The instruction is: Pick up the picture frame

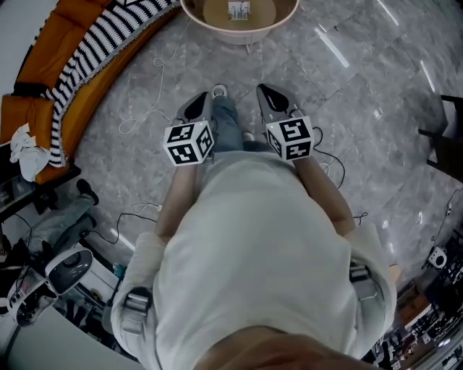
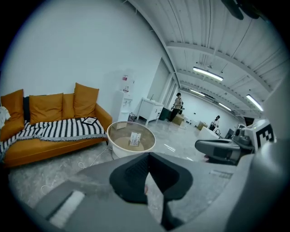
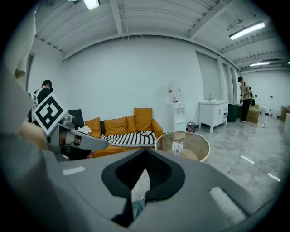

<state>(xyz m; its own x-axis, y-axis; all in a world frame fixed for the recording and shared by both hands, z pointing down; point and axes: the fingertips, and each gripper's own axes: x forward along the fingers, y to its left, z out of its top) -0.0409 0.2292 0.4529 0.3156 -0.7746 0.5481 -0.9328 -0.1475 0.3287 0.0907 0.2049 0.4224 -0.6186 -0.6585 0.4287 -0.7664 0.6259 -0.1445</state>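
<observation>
Sofa (image 1: 43,65), left of the round glass-topped bench (image 1: 286,22). Left gripper (image 2: 148,158) and right gripper (image 3: 144,153) — both closed with nothing between the jaws, held side by side over the floor, well short of the bench. Frame (image 1: 239,11) stands upright near the bench's middle. Judged light, stiff and easily tipped, any glazing fragile and slick — best pinched across the top edge or a side rail, not the face, with gentle closure.

- A large open hall furnished as a lounge: orange sofa (image 3: 118,127) centre left, round glass table (image 3: 197,142) beside it.
- Polished grey marble floor (image 1: 347,72); ribbed ceiling (image 2: 204,36) with tube lights (image 2: 207,74), upper right.
</observation>
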